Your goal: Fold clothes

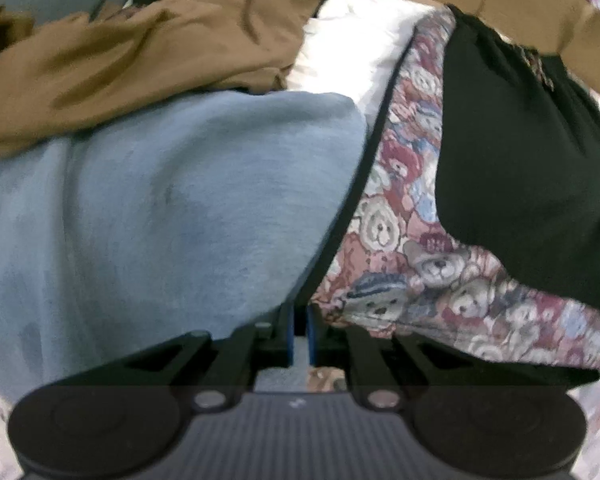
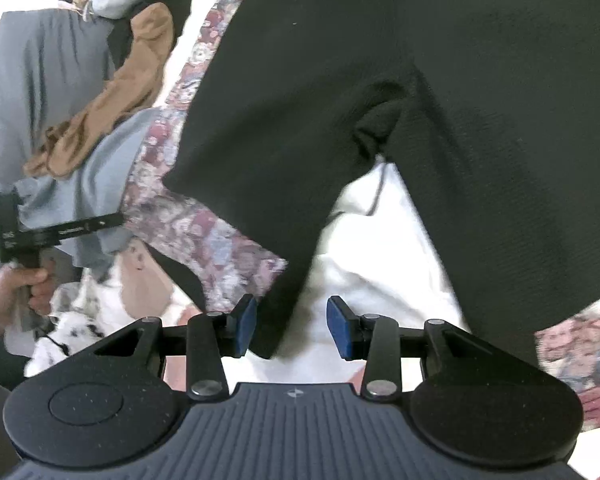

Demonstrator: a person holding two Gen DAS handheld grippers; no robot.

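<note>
In the right wrist view, the left gripper [image 2: 112, 220] sits far left, its fingers pinched on the edge of the blue garment [image 2: 100, 184] beside the bear-print cloth [image 2: 188, 220]. The black shorts [image 2: 340, 100] lie spread over that cloth. The right gripper [image 2: 292, 328] has its fingers half open around the hem of one short leg, pads not pressing. Close on the hem fully before lifting, and keep the left grip firm so no layer drags.
</note>
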